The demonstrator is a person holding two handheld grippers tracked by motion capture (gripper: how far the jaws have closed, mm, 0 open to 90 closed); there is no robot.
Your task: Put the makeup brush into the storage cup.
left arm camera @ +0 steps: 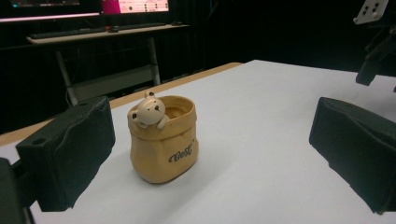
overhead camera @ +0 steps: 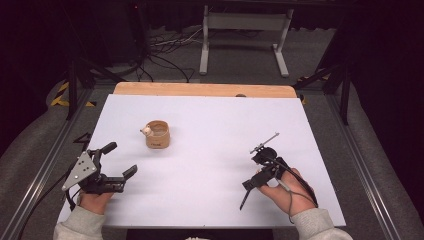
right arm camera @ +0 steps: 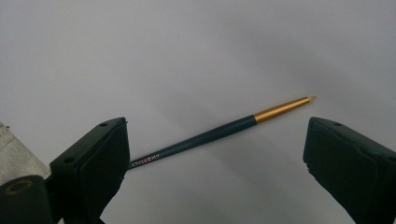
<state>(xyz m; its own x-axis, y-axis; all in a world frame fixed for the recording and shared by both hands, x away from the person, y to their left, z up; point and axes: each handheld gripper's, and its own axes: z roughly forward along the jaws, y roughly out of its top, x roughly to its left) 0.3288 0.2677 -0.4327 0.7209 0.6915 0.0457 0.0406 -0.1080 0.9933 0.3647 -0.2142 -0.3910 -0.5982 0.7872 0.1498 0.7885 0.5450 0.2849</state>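
Your left gripper (overhead camera: pixel 120 160) is hovering at the lower left of the high view, jaws spread wide and gripping nothing, aimed at the tan bear pot (overhead camera: pixel 157 134) sitting left of centre on the white table (overhead camera: pixel 210 115). Your right gripper (right arm camera: pixel 215 154) is likewise gaping, its jaws straddling a dark, gold-tipped pencil (right arm camera: pixel 219 132) lying on the table.

Dark slim brush (right arm camera: pixel 205 136) with gold tip flat on table; tan bear cup (left arm camera: pixel 163 140) upright, well apart
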